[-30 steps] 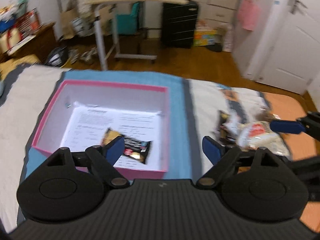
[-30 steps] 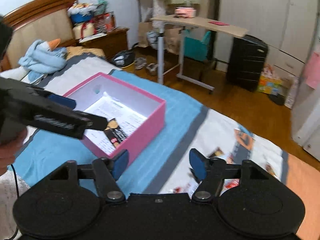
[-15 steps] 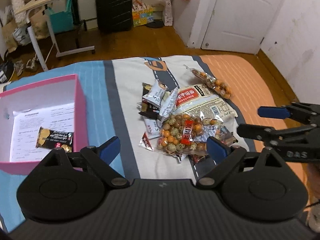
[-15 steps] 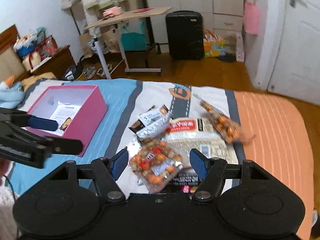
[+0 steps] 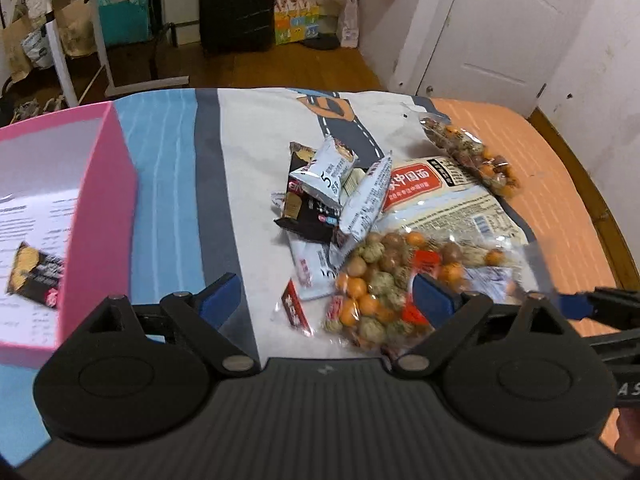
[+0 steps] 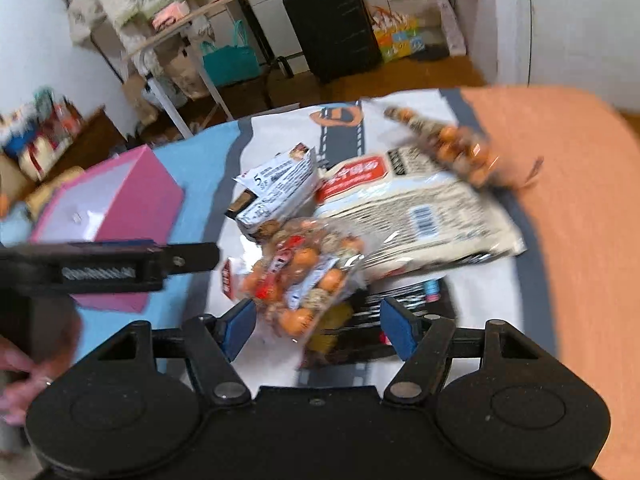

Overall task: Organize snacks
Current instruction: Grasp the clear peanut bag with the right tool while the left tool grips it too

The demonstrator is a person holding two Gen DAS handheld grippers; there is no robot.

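A pile of snack packets lies on the bed: a clear bag of round coated nuts (image 5: 384,284) (image 6: 304,276), white and black small packets (image 5: 332,196) (image 6: 276,192), a large white noodle bag (image 5: 452,204) (image 6: 416,208) and a second nut bag (image 5: 472,156) (image 6: 448,140). The pink box (image 5: 108,216) (image 6: 132,196) at the left holds a paper sheet and one dark snack packet (image 5: 36,276). My left gripper (image 5: 324,296) is open, just short of the near nut bag. My right gripper (image 6: 320,324) is open with that nut bag between its fingers.
The bed cover has blue, grey, white and orange parts (image 5: 540,168). Beyond the bed are a wooden floor, a black suitcase (image 5: 236,4) (image 6: 332,28), a rolling desk (image 5: 80,40) and a white door (image 5: 488,28). The right gripper's tip (image 5: 584,304) shows at the right.
Both grippers have swung from the pink box to the snack pile and moved closer to it. The near nut bag now sits between the right gripper's open fingers.
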